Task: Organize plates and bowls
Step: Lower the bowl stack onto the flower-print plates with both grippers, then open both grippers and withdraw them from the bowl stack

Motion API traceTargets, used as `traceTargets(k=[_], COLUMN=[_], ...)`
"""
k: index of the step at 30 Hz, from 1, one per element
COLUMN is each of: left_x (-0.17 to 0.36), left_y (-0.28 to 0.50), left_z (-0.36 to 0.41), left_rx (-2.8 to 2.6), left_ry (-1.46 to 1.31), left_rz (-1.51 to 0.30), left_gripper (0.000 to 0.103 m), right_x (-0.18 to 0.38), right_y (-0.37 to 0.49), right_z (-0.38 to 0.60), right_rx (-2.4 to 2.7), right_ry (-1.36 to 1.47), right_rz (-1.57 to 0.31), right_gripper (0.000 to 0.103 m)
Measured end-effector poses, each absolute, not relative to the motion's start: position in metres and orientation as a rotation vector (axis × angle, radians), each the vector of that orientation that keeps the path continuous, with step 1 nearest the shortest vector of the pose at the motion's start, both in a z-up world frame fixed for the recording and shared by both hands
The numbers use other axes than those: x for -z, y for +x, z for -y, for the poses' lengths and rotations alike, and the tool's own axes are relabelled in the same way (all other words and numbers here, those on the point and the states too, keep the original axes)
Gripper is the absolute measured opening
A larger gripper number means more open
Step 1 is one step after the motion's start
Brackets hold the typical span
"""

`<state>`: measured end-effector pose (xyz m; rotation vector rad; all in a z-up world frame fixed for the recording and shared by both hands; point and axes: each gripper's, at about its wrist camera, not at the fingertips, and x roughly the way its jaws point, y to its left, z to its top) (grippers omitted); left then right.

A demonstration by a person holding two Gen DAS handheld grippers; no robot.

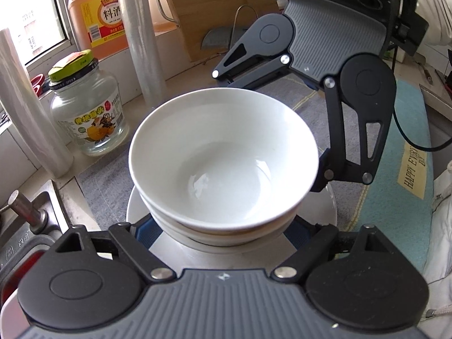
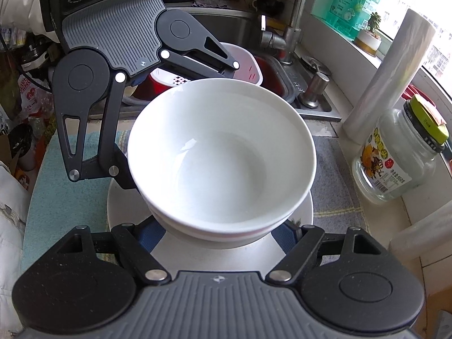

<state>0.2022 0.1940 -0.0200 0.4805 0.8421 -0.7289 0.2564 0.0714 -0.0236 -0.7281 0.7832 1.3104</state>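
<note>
A stack of white bowls point(image 1: 223, 163) stands on a white plate point(image 1: 135, 206) on a grey mat. It also shows in the right wrist view point(image 2: 220, 155), on the plate point(image 2: 124, 212). My left gripper point(image 1: 223, 228) is open wide, its fingers on either side of the stack's base. My right gripper point(image 2: 220, 231) is open wide too, its fingers flanking the stack from the opposite side. Each gripper shows across the bowls in the other's view: the right one point(image 1: 316, 130) and the left one point(image 2: 132, 130). The fingertips are hidden under the bowls, so contact cannot be told.
A glass jar with a green lid point(image 1: 87, 110) and rolls of plastic wrap point(image 1: 141, 36) stand by the window. An orange bottle point(image 1: 99, 11) and a wooden board point(image 1: 214, 8) are behind. A sink point(image 2: 282, 65) with a red basin lies beside the mat. A teal mat point(image 1: 401, 169) borders the grey one.
</note>
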Motion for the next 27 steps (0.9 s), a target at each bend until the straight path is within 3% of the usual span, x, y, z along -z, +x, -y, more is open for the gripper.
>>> traceTargets(k=[10,12,14,18,27], left_x=[0.023,0.024,0.025,0.025,0.02], left_y=[0.206,0.205,0.201,0.189,0.14], left_z=[-0.199,-0.202,-0.201,-0.202,-0.211], left_rx=[0.727,0.729,0.717,0.677,0.441], left_ry=[0.444,0.434,0.447,0.456,0.328], left_rz=[-0.838,-0.827,-0.805,-0.756,-0.711], left_gripper=[0.091,0.091,0.095,0.101,0.102], right_x=[0.024,0.024,0.024,0.02,0.018], right_y=[0.26,0.259,0.259,0.257,0.23], right_z=[-0.072,-0.072,-0.072,-0.065,-0.042], right_rx=[-1.301,-1.288,-1.268,-1.251,-1.052], right_ry=[-0.722,-0.721,-0.719,-0.659,-0.597], right_rz=[-0.793,-0.788,-0.783,-0.788,-0.84], right_gripper=[0.085,0.088,0.102,0.103,0.103])
